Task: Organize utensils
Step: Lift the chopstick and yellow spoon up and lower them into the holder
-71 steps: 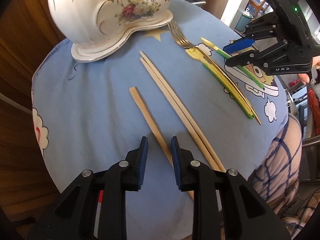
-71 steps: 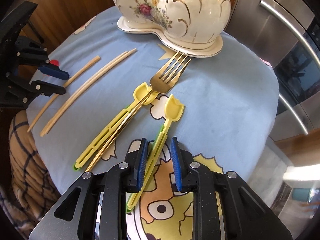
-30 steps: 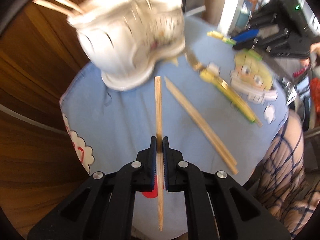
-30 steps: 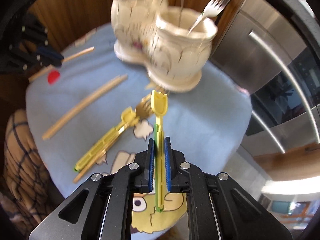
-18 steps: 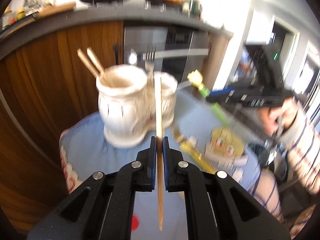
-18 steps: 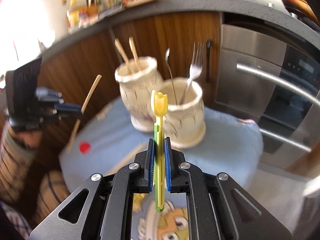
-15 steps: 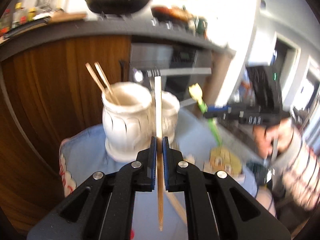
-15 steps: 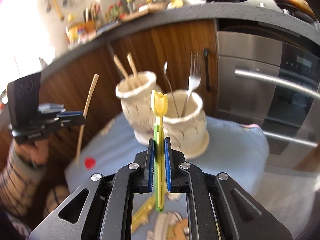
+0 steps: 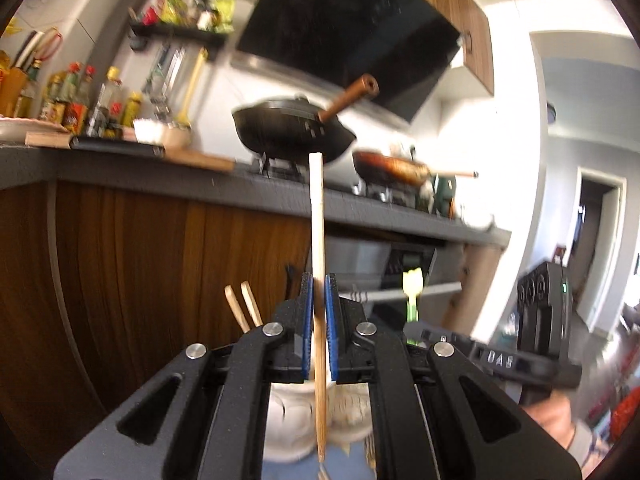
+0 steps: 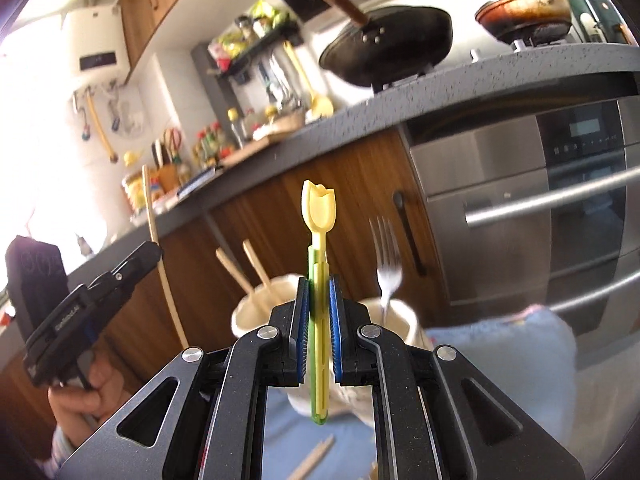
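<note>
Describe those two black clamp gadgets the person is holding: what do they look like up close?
Each is a matte black plastic frame with triangular cut-outs and silver screw heads. The left gripper and right gripper both end in two fingers lined with ribbed blue pads. White lettering marks the side of the body, and a small green light glows on the right one's housing.

1. The desk [image 10: 516, 344] is covered by a blue cloth.
2. A cream two-cup holder [image 10: 256, 312] is stood on it.
3. A wooden chopstick [image 10: 312, 460], at 6 o'clock of the holder, is laid on the cloth.
</note>
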A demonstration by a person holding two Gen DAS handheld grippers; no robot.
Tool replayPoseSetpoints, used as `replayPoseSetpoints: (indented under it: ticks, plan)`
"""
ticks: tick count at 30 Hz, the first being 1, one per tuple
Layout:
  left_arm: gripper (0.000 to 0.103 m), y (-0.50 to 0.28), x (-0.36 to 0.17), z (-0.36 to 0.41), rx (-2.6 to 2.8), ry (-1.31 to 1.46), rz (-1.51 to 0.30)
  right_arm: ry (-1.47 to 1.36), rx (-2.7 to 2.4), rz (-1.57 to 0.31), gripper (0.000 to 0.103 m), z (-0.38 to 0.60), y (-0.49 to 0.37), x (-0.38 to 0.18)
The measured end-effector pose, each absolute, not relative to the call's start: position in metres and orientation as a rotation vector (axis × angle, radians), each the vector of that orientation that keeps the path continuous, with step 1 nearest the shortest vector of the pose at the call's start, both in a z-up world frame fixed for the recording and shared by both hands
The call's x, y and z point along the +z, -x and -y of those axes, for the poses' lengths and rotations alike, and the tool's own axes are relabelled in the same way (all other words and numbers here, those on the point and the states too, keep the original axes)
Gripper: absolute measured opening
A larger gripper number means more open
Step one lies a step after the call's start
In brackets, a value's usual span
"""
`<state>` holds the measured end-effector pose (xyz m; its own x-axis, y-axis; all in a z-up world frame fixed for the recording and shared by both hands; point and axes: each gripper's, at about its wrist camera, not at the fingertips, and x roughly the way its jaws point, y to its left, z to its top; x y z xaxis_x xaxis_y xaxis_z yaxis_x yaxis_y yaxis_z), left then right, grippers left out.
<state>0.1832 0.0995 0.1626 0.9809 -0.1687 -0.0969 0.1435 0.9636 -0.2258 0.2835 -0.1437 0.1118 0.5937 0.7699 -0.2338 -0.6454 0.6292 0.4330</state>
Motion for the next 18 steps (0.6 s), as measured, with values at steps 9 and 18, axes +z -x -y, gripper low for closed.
replayPoseSetpoints:
  ticks: [9,18]
  plan:
    - [0.006,-0.189,0.175,-0.113,-0.13,0.308,0.087,-0.437,0.833,-0.298,0.011,0.149,-0.291,0.102]
    - [0.006,-0.204,0.168,-0.097,-0.04,0.231,0.176,-0.334,0.793,-0.231,0.01,0.133,-0.289,0.112]
